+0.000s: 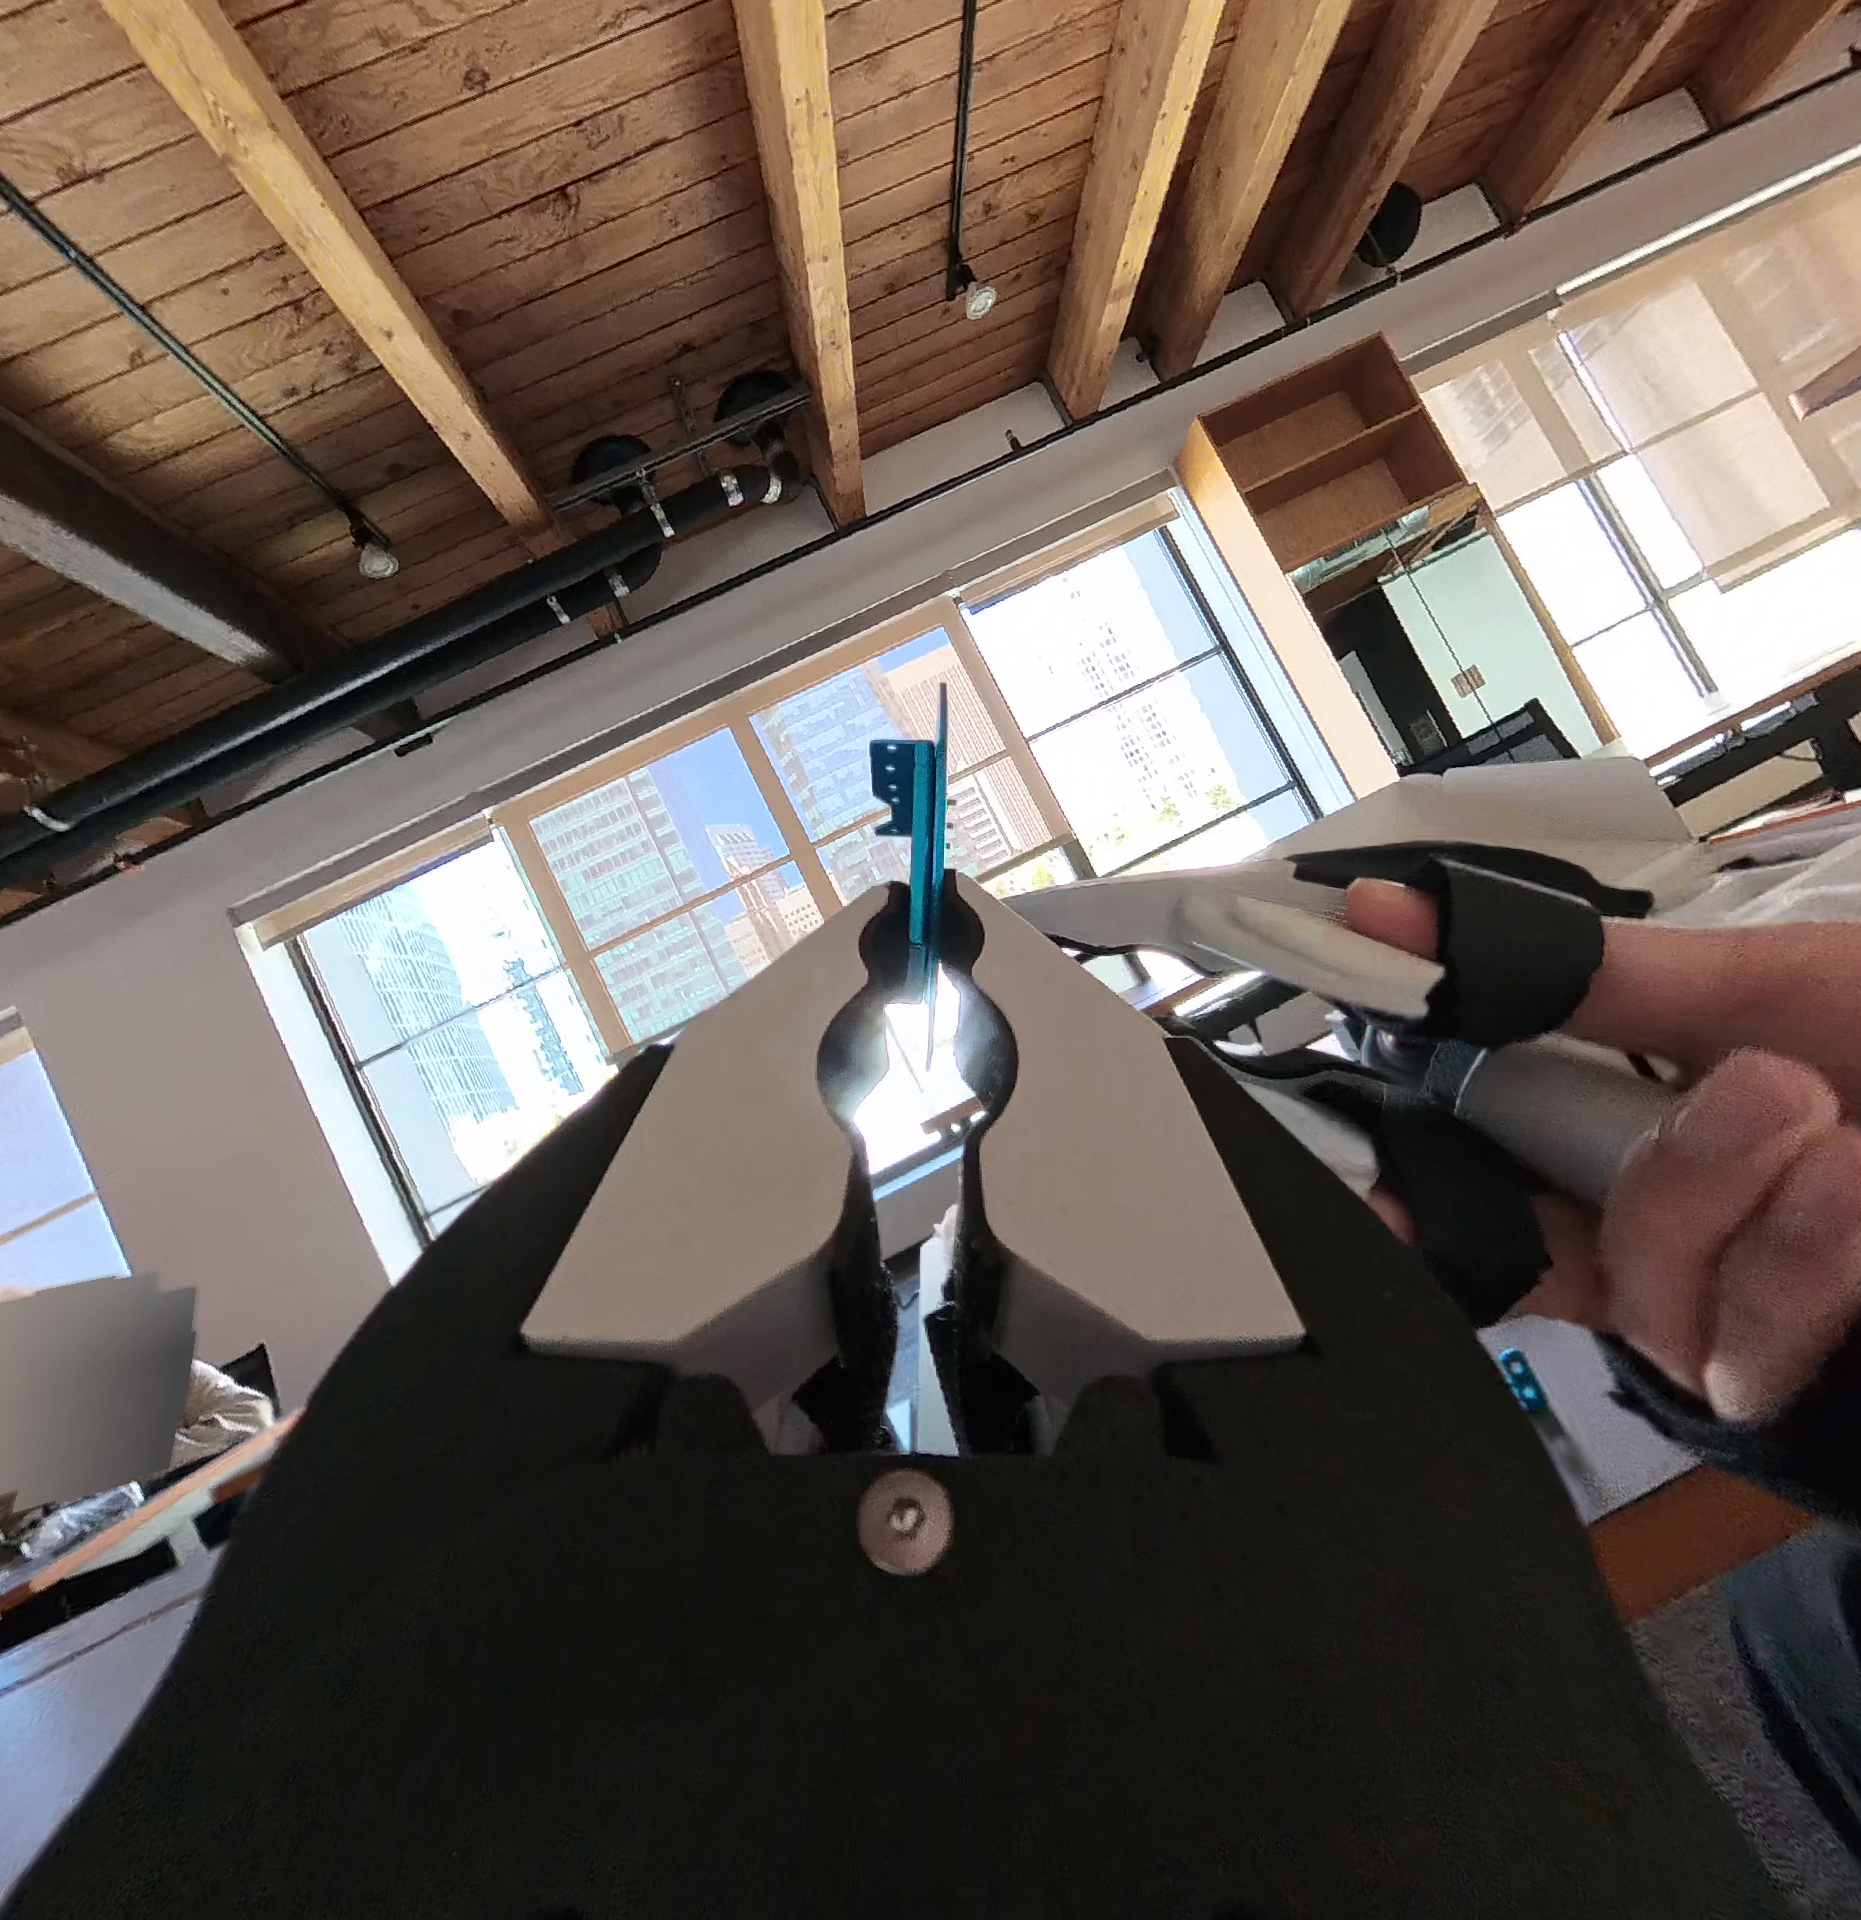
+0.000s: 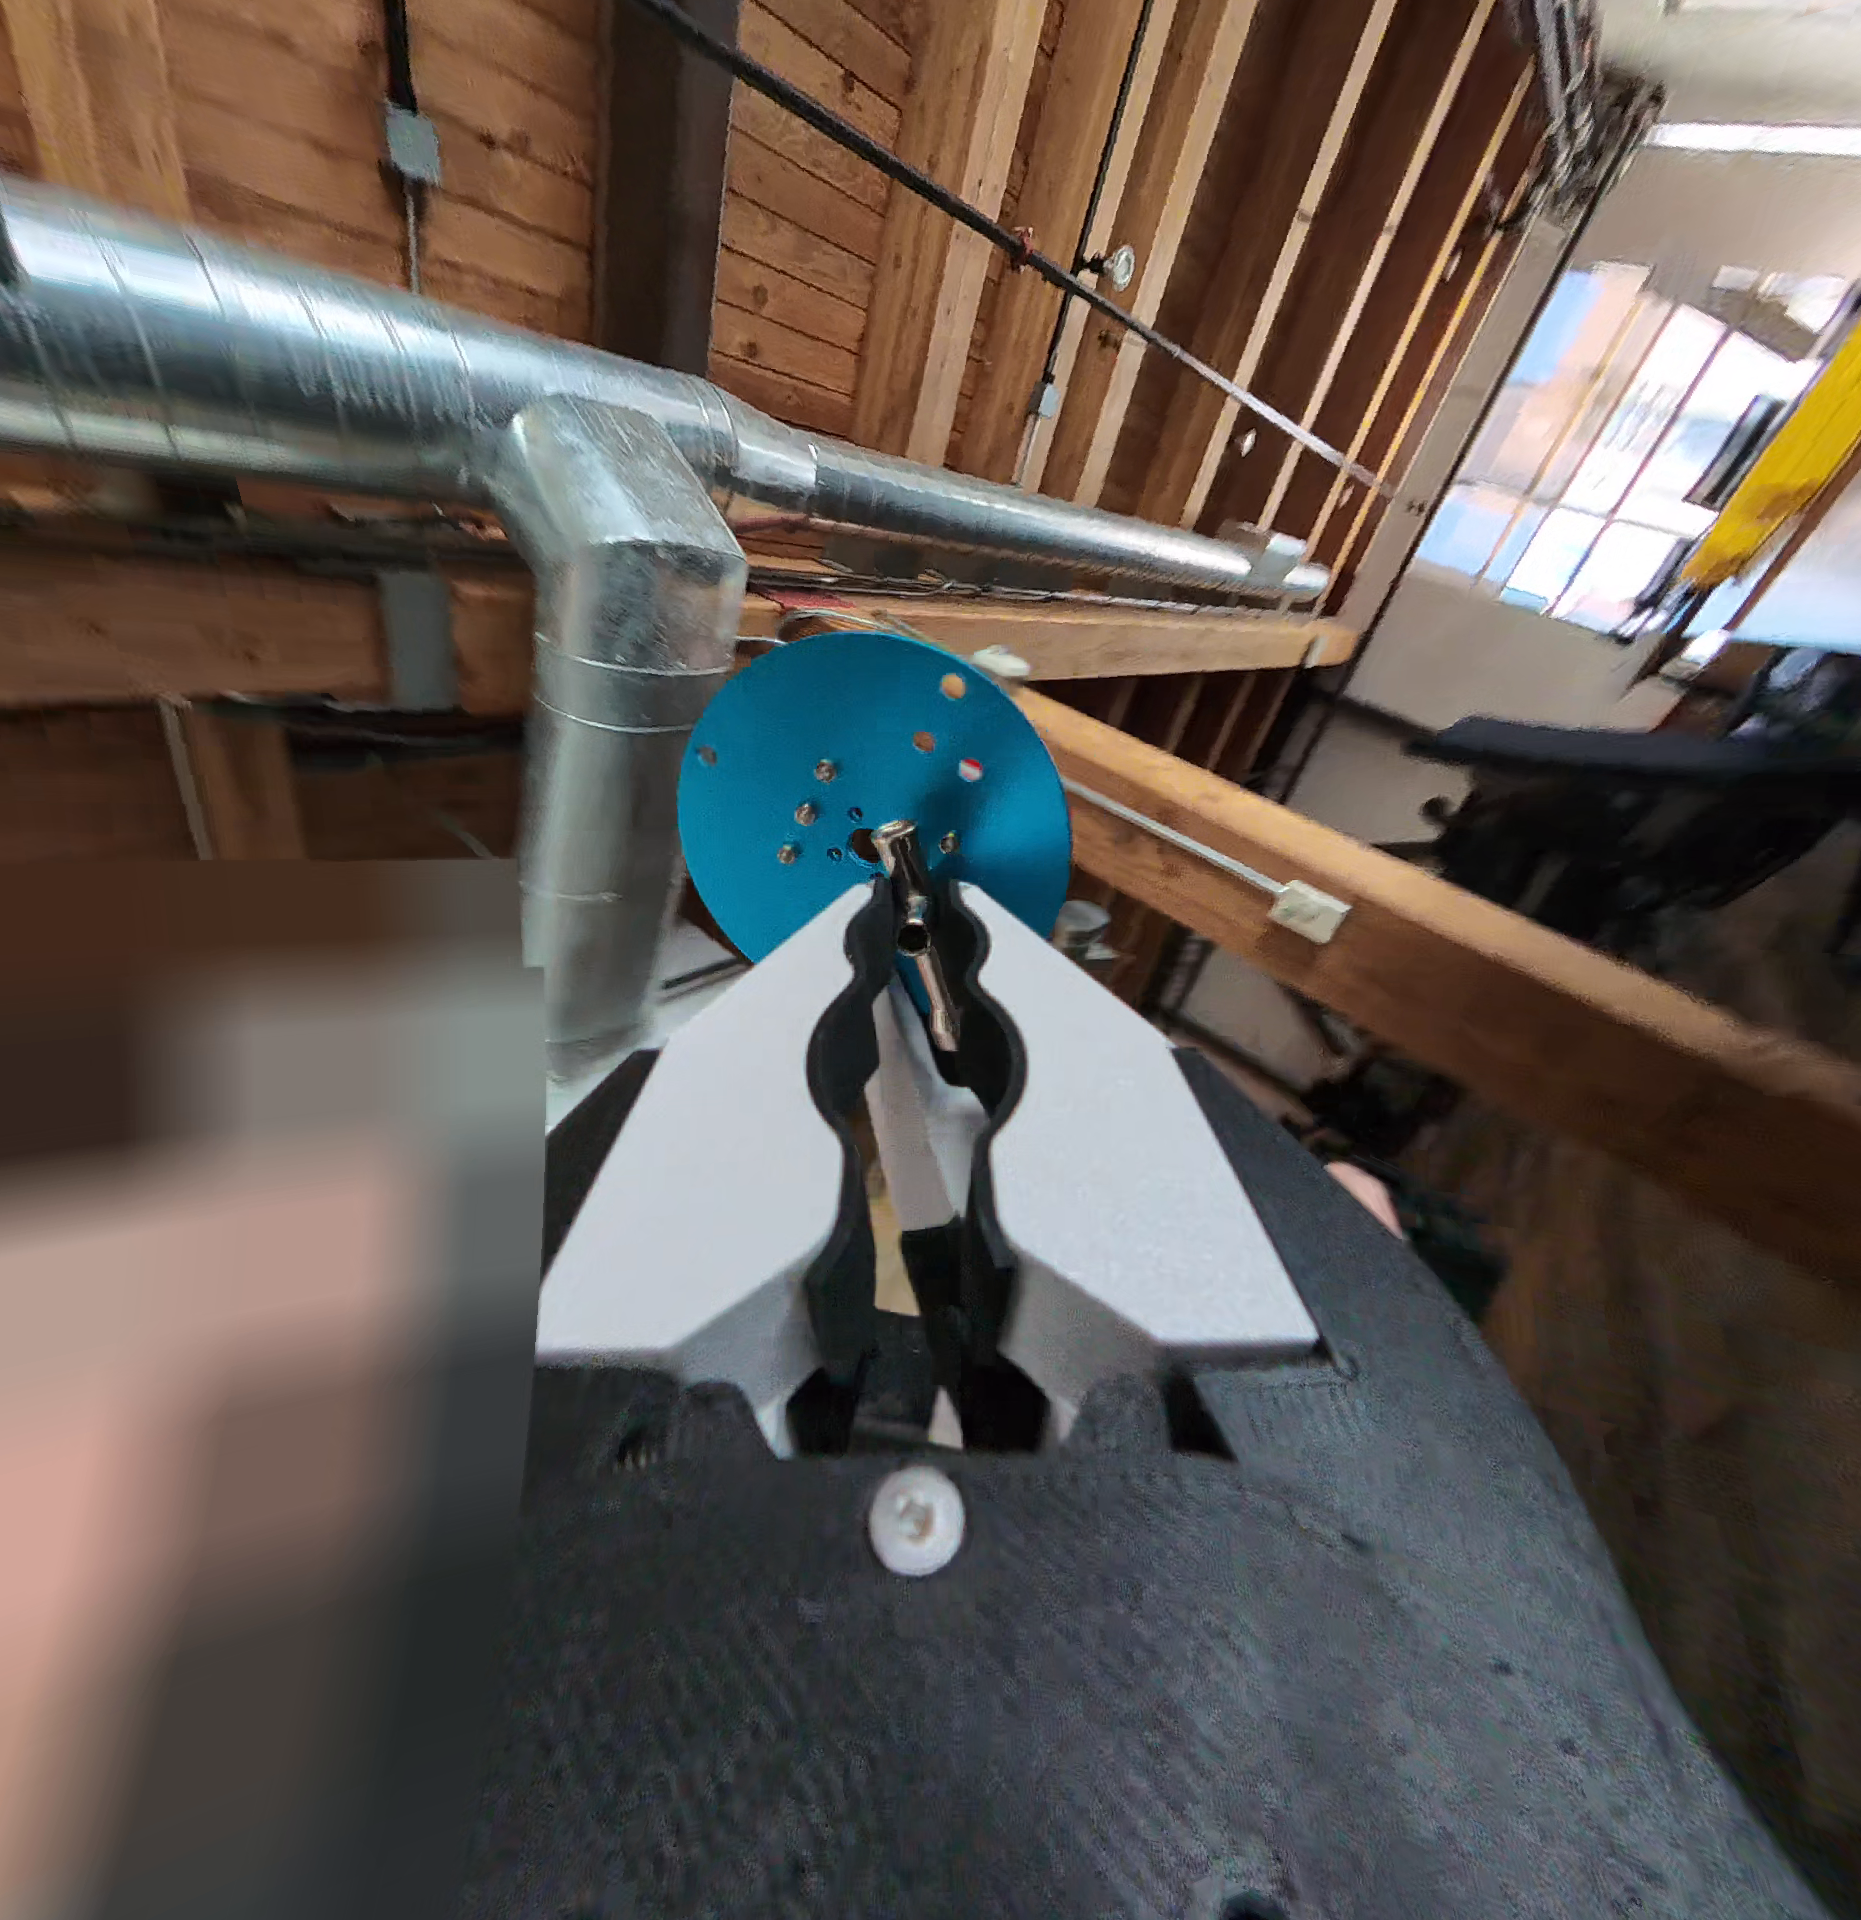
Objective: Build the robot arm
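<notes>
My left gripper (image 1: pixel 928 902) is pinched on the blue disc (image 1: pixel 928 831), edge-on; my right gripper (image 2: pixel 918 896) clamps a small metal tool (image 2: pixel 913 906), seemingly touching the disc's centre.

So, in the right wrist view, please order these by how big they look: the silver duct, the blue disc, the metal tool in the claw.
1. Silver duct, the largest.
2. Blue disc.
3. Metal tool, the smallest, though nearest the camera.
</notes>
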The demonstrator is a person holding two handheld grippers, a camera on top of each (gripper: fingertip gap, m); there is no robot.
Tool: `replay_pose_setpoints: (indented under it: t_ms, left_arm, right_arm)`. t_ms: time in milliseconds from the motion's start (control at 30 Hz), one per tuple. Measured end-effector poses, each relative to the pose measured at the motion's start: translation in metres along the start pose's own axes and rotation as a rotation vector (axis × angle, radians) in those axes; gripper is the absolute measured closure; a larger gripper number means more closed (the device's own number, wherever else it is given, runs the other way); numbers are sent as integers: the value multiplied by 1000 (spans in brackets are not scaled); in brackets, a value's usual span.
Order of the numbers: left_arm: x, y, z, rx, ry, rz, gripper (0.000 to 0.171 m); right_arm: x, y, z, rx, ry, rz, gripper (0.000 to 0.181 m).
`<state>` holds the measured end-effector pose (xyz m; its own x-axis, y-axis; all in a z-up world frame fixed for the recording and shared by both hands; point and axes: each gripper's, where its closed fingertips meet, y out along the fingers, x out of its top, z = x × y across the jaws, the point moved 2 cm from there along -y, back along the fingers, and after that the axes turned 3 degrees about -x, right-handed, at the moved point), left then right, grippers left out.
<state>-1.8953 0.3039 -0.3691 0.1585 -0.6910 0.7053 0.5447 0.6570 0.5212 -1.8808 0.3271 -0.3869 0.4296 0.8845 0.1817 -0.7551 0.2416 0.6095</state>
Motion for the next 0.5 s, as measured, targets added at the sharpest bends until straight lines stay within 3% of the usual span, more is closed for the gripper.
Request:
replay_pose_setpoints:
  t_ms: [167,333,400,500]
  left_arm:
    - [-1,-4,-2,-17,141,7,168]
    - [0,-8,1,-17,123,0,168]
    - [3,-9,5,-13,74,-6,168]
    - [3,-9,10,-25,-71,0,168]
  right_arm:
    - [-5,0,-6,77,393,2,173]
    - [-6,-7,-15,65,468,-52,175]
    - [-10,-6,-14,54,397,-23,175]
    - [-5,-7,3,70,37,-6,175]
